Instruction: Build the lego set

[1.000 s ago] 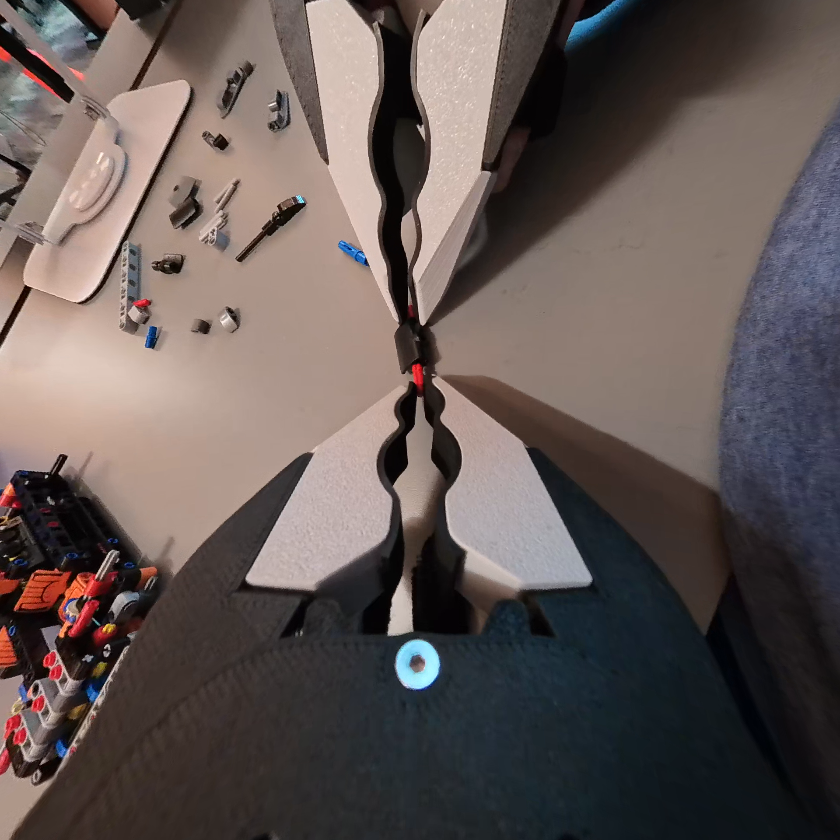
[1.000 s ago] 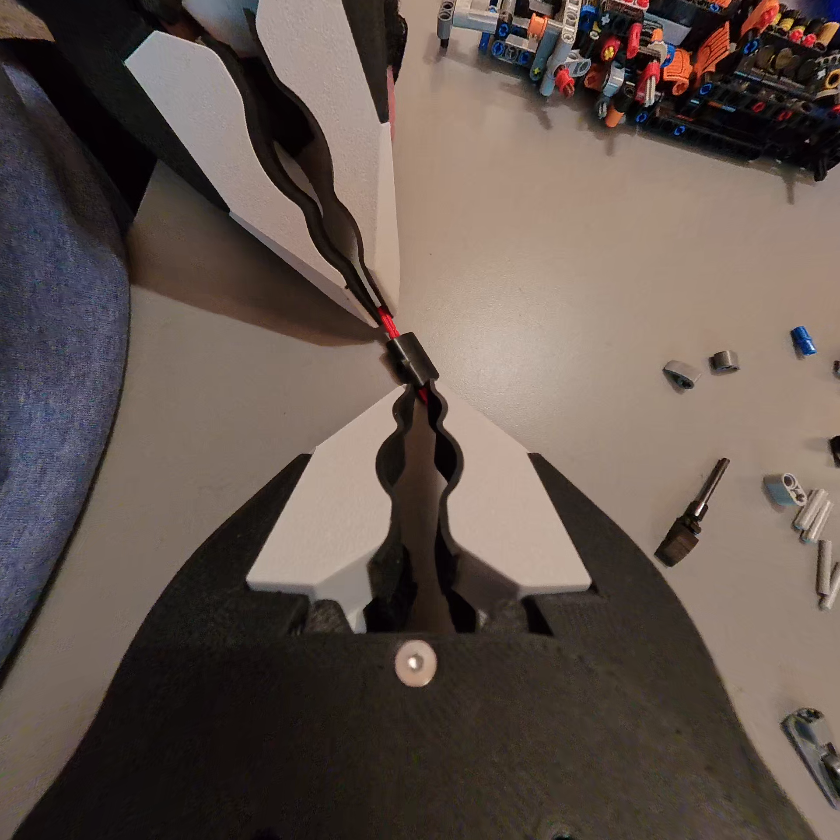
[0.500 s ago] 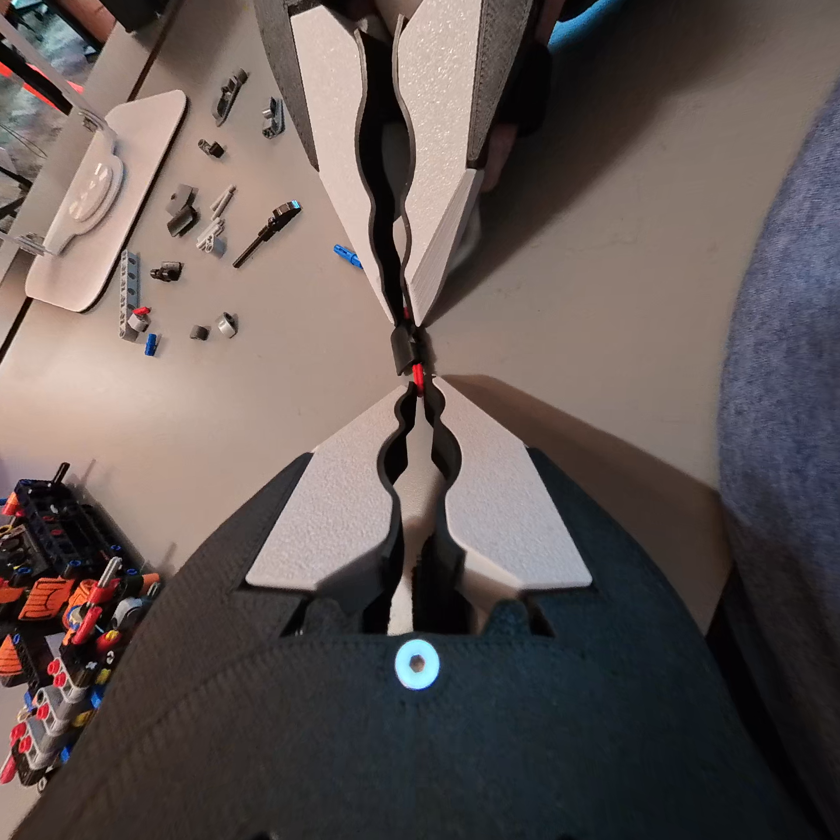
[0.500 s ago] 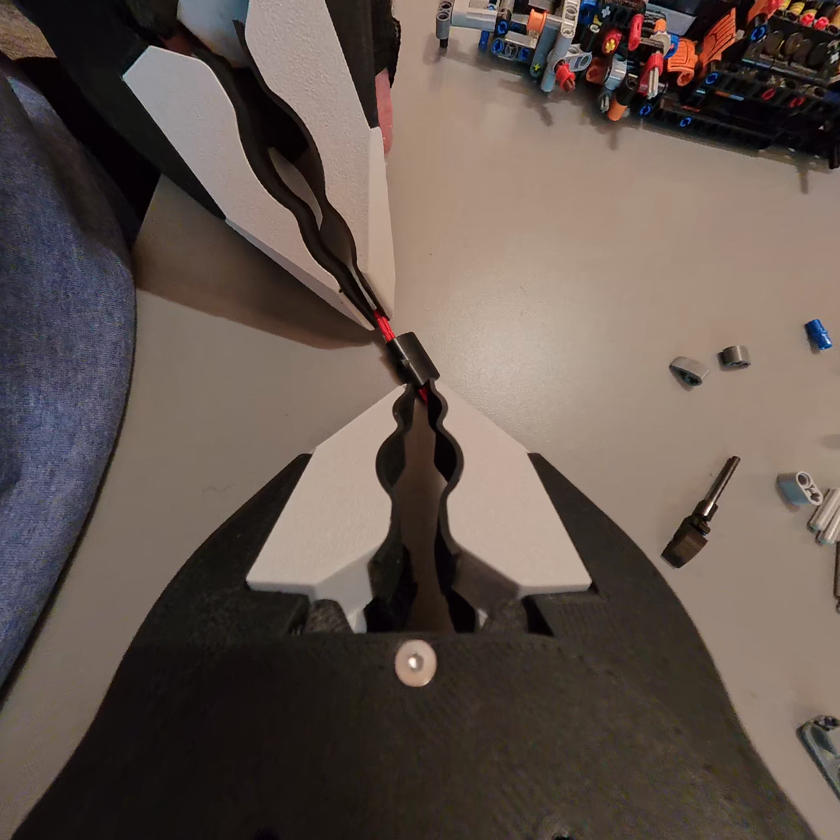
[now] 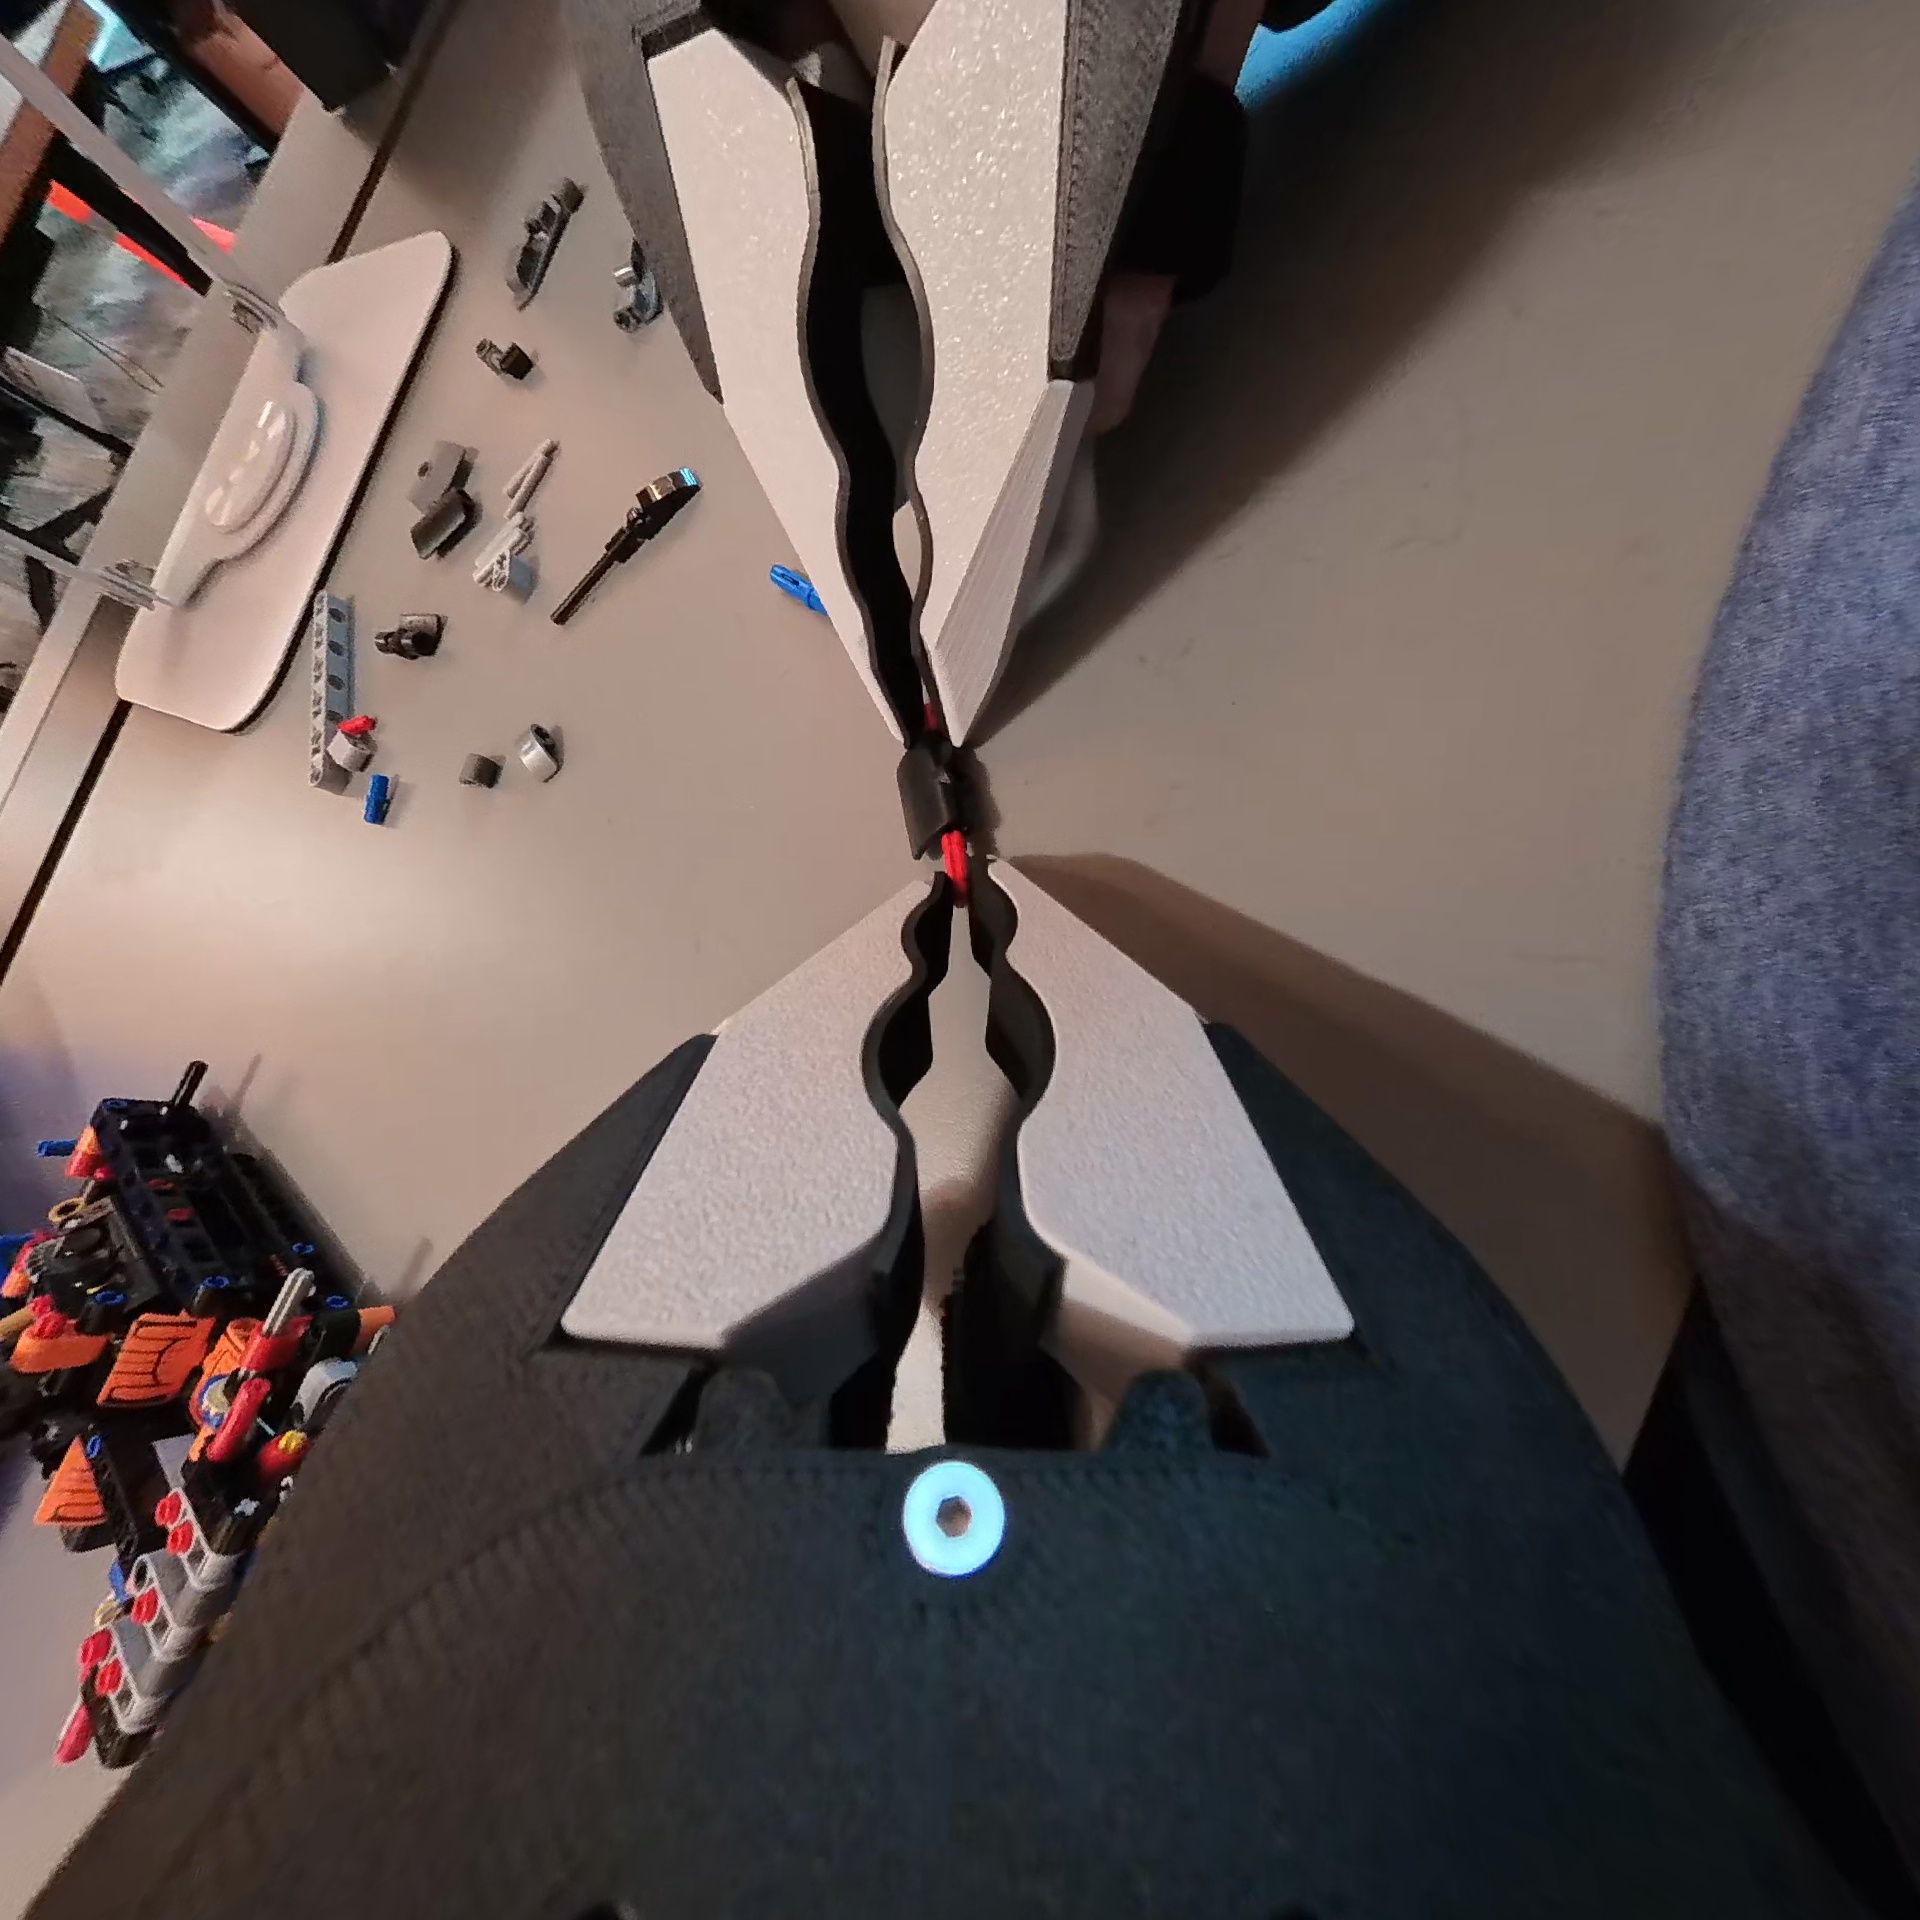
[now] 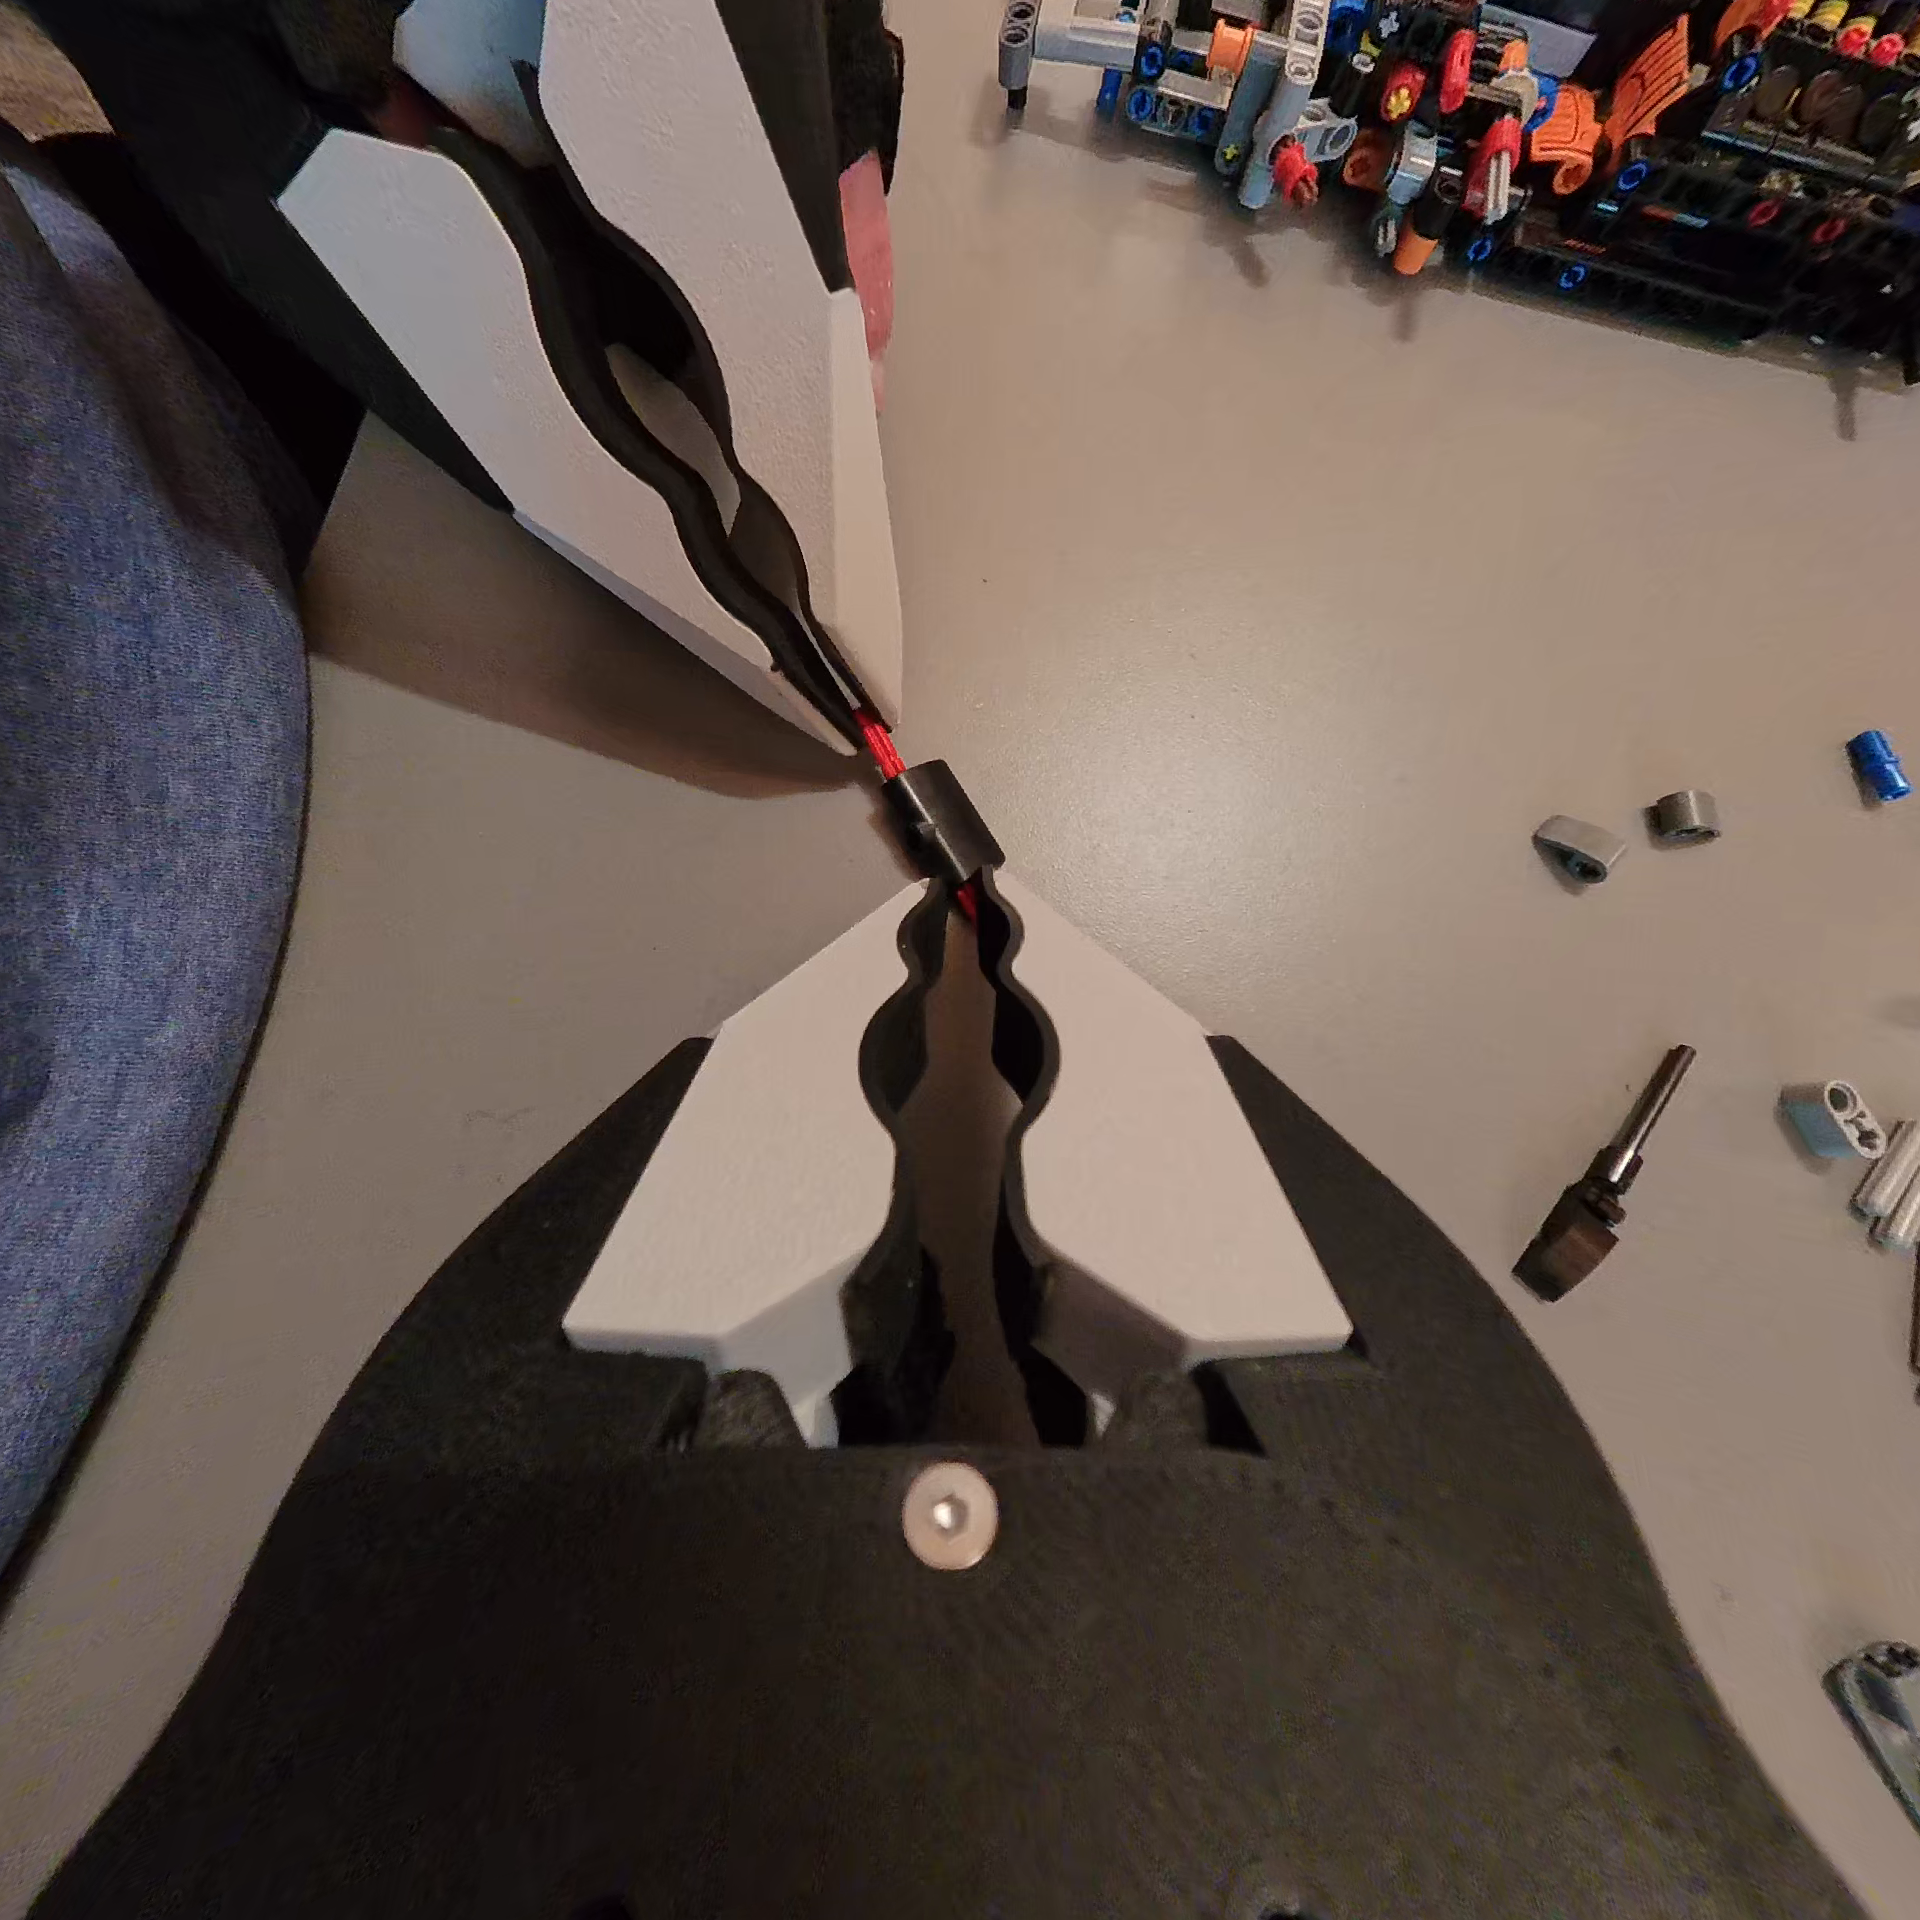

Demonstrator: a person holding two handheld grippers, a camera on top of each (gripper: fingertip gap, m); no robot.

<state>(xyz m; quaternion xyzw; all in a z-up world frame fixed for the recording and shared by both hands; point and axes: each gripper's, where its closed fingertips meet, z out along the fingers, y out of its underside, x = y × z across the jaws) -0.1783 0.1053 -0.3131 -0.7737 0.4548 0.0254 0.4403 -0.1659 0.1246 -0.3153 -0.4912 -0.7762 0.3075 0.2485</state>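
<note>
Both grippers meet tip to tip above the grey table (image 5: pixel 1299 644), sharing one small assembly.

Left gripper (image 5: pixel 958 896): fingertips pressed together on the near end of a thin red axle (image 5: pixel 954 854). The axle leaves the tips and passes straight into a short black sleeve (image 5: pixel 928 798), which sits just beyond the tips, in line with the fingers.

Right gripper (image 6: pixel 958 896): fingertips likewise pinched on the opposite end of the red axle (image 6: pixel 881 746); only a sliver of red shows at its own tips. In this view the black sleeve (image 6: pixel 940 821) lies just ahead of the tips, angled up-left, touching or nearly touching them.

The sleeve thus sits mid-axle, between the two sets of tips, clear of the table.

The partly built model (image 6: pixel 1538 135), black, orange and red, is on the table well apart. Loose parts (image 5: pixel 488 540) lie scattered on the table, also well apart from the grippers.
</note>
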